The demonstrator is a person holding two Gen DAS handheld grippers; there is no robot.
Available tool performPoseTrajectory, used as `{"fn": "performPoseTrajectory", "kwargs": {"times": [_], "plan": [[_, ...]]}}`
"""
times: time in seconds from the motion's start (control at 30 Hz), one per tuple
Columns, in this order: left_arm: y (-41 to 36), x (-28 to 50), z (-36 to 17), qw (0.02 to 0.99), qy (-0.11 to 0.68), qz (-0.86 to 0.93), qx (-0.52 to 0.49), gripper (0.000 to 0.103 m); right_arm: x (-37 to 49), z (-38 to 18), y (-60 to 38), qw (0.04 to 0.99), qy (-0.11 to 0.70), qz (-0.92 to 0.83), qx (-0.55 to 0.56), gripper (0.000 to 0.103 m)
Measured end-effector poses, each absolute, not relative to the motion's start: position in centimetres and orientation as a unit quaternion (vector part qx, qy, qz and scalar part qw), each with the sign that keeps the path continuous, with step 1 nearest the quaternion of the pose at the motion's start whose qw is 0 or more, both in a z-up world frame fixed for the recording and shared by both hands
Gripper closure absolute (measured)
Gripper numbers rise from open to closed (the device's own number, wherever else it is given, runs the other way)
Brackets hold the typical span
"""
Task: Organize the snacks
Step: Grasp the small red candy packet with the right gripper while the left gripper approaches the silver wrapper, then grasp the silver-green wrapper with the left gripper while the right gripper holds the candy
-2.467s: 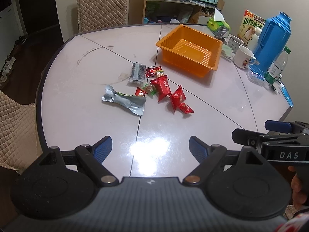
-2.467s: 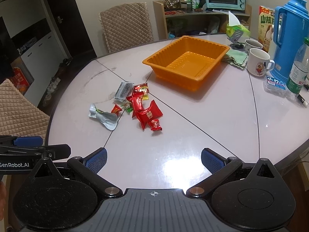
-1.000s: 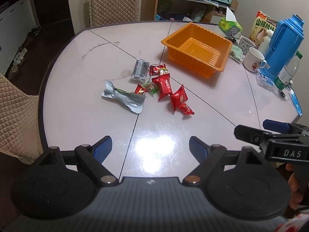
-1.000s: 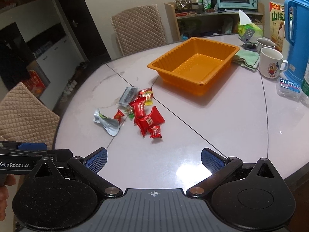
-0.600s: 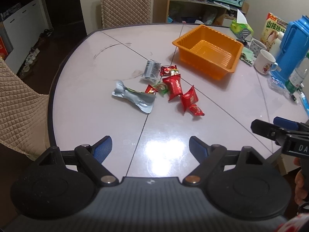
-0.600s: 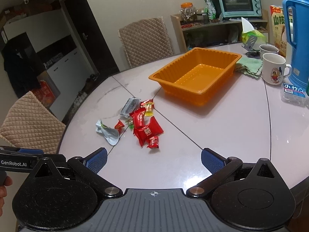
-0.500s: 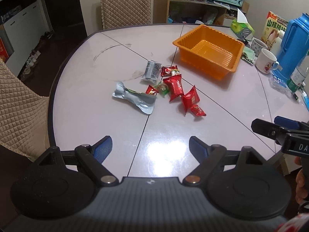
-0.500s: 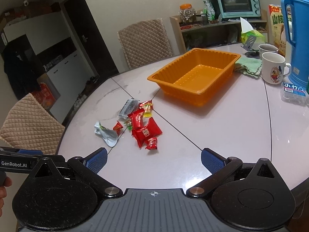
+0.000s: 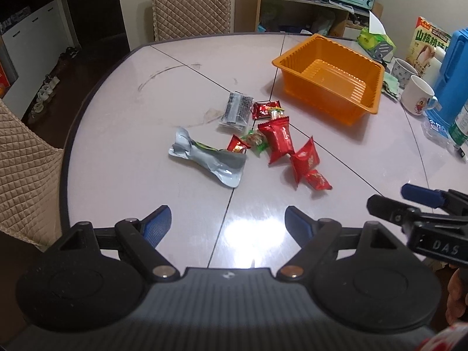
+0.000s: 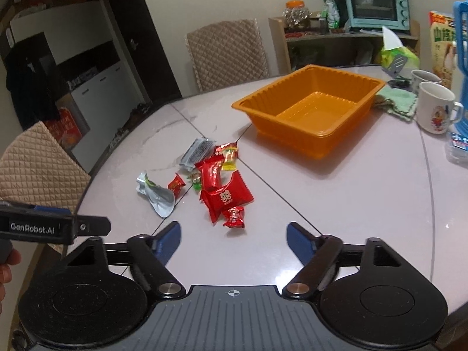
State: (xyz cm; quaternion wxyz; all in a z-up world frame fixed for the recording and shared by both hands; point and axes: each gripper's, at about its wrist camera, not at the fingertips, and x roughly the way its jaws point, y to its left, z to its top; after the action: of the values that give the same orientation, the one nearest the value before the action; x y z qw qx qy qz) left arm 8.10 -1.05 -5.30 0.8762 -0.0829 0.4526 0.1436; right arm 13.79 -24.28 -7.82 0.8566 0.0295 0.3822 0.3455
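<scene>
Hovering over the near edge of my table (image 9: 122,134), both claws spread and holding nothing.

Orange tray (image 9: 327,79) at the far right, nothing in it; snack pile mid-table, apart from it: silver wrapper (image 9: 209,158), dark striped packet (image 9: 237,111), large red packets (image 9: 279,140) (image 10: 226,197), small red candies (image 10: 234,217) (image 9: 238,147). My left gripper (image 9: 228,218) and right gripper (image 10: 234,237) sit short of the pile.
</scene>
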Motion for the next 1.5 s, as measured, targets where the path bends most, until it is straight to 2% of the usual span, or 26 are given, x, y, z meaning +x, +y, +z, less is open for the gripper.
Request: {"fn": "performPoseTrajectory", "kwargs": {"times": [0.23, 0.3, 0.6, 1.1, 1.17, 1.33, 1.37, 1.5], "plan": [[1.5, 10.1, -7.1, 0.87, 0.462, 0.138, -0.099, 0.022, 15.6, -9.3, -21.4, 0.852, 0.394, 0.344, 0.011, 0.041], [2.1, 10.5, -7.5, 0.869, 0.464, 0.136, -0.103, 0.023, 16.1, -9.8, -20.6, 0.851, 0.397, 0.343, 0.005, 0.049], [3.7, 12.2, -9.4, 0.861, 0.474, 0.138, -0.12, 0.023, 18.7, -12.3, -17.7, 0.847, 0.412, 0.333, -0.031, 0.07], [5.3, 14.5, -10.4, 0.857, 0.474, 0.145, -0.139, 0.023, 20.3, -14.2, -16.2, 0.836, 0.433, 0.334, -0.052, 0.072], [5.5, 14.7, -10.5, 0.857, 0.473, 0.147, -0.141, 0.023, 20.2, -14.4, -16.3, 0.834, 0.433, 0.336, -0.053, 0.077], [5.6, 15.4, -10.8, 0.857, 0.471, 0.15, -0.147, 0.023, 20.1, -14.5, -16.2, 0.835, 0.428, 0.342, -0.059, 0.08], [5.6, 15.5, -10.9, 0.857, 0.471, 0.15, -0.148, 0.023, 20.1, -14.5, -16.3, 0.835, 0.428, 0.341, -0.058, 0.086], [5.8, 16.0, -11.1, 0.858, 0.464, 0.155, -0.158, 0.023, 20.5, -14.1, -17.0, 0.836, 0.431, 0.337, -0.046, 0.086]]}}
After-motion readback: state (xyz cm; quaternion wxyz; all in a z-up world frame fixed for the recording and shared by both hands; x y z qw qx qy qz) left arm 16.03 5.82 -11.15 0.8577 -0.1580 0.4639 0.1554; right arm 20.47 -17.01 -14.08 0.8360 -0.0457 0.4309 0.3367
